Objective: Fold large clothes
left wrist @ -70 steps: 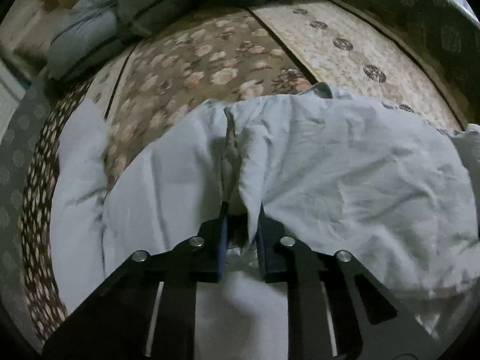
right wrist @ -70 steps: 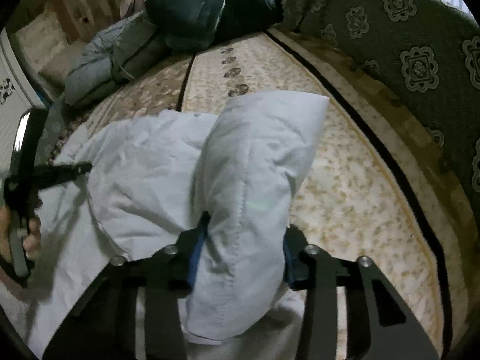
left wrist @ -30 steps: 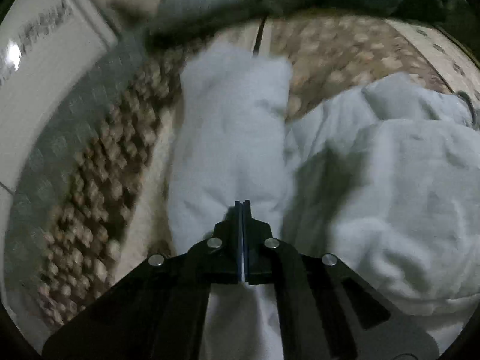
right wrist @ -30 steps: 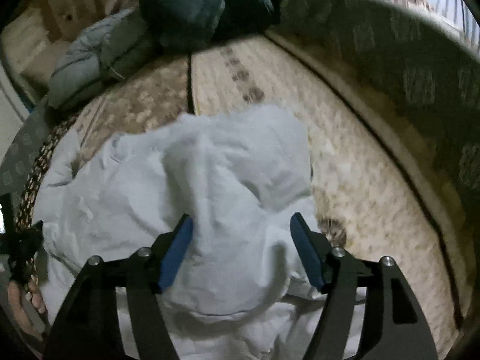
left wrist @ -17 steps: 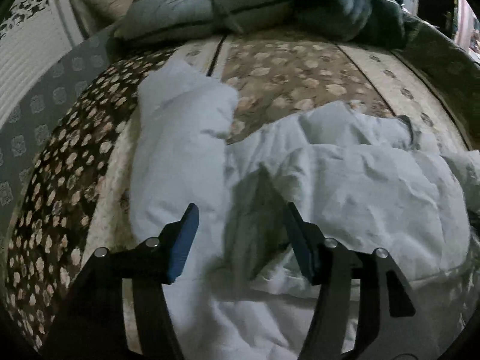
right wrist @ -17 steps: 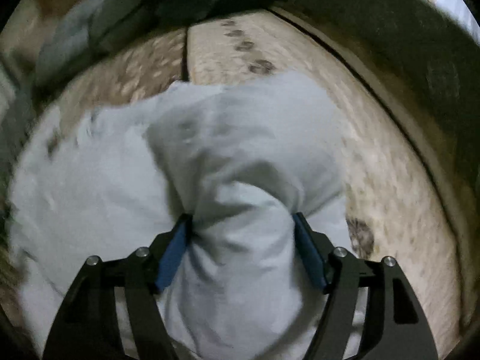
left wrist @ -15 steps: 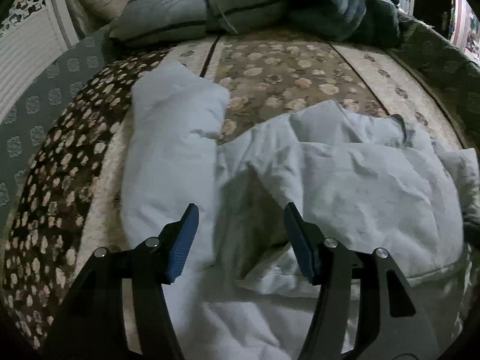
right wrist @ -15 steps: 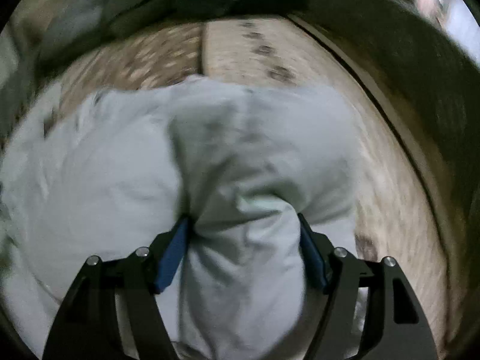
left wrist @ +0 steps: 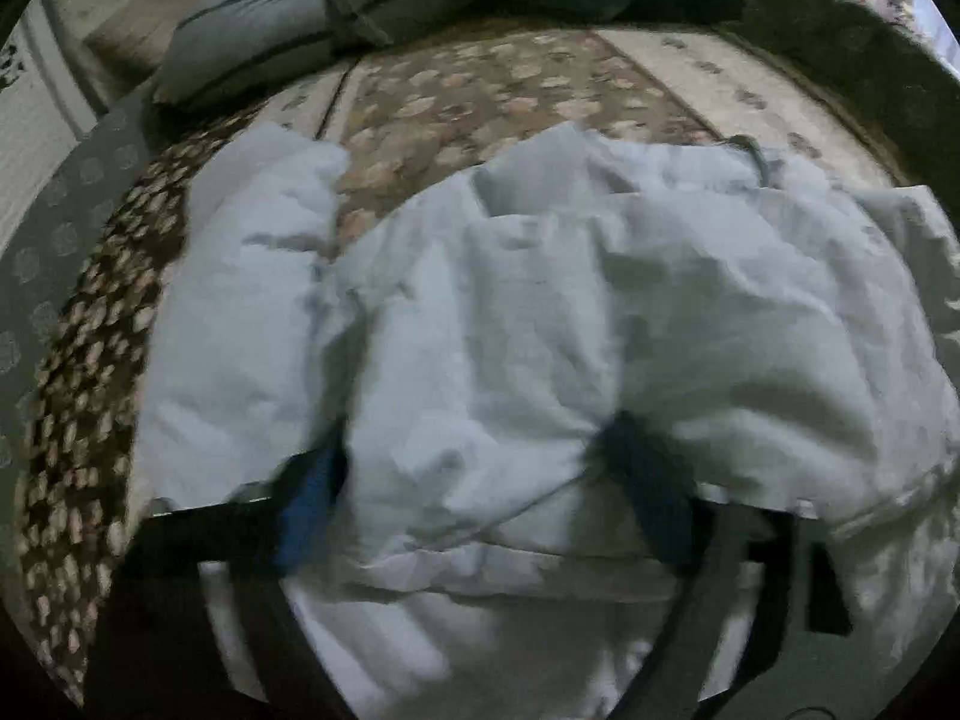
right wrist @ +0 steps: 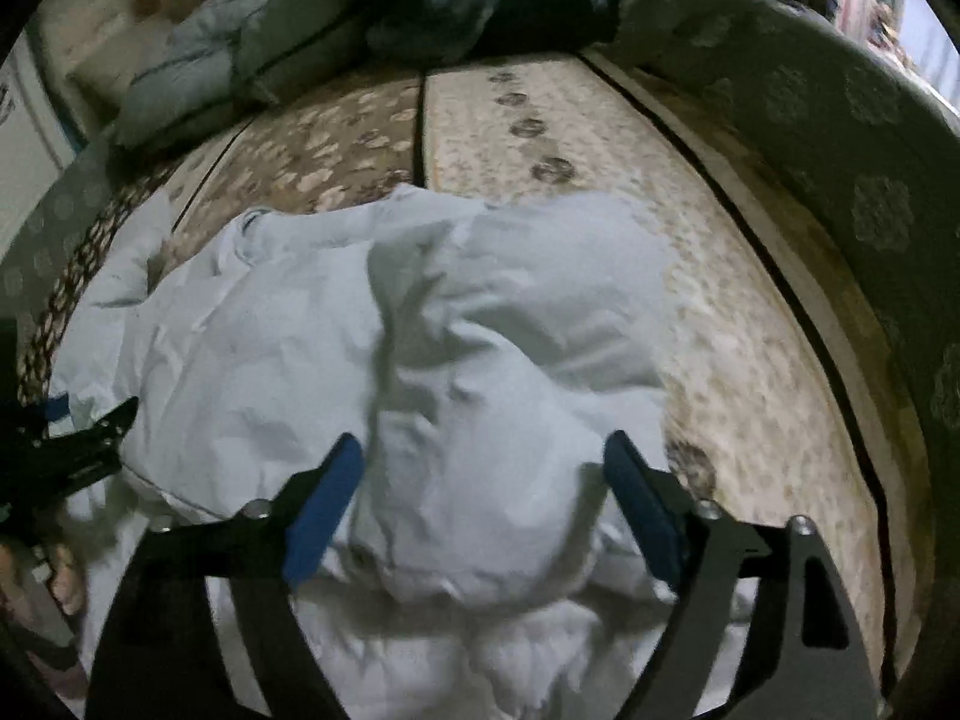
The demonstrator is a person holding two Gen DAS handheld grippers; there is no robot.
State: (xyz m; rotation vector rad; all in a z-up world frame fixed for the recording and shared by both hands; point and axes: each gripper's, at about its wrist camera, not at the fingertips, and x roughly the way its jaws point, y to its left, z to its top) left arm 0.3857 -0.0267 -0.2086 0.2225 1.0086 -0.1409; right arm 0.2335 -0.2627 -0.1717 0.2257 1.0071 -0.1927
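Compared with a second back: left claw (left wrist: 474, 480) no longer pressed together, now spread and opening a touch more, shifted off the left sleeve (left wrist: 240, 312) and over the body of the pale jacket (left wrist: 600, 300). Right claw (right wrist: 483, 492) opening too, wider than before; right sleeve (right wrist: 510, 312) already folded inward across the body and lying slack, pads (right wrist: 324, 504) standing clear of the bunched cloth. Reads as a release on the right: that fold looks done, pending a new grip. On the left, cloth bulging up between the blue pads (left wrist: 306, 498), maybe brushing them, no squeeze evident; picture blurred, so contact not certain. Likely lining up for the next grab, with left sleeve not yet folded, lying flat out beside the body on the floral bedspread (left wrist: 480, 102). Jacket spread across the bed, hem end nearest both claws, collar end far side. Left claw also visible at the left edge of the right view (right wrist: 90, 432), near the jacket's left side, a hand (right wrist: 60, 576) below it. Grey bedding (right wrist: 228, 60) piled at the far end, well apart from the jacket.
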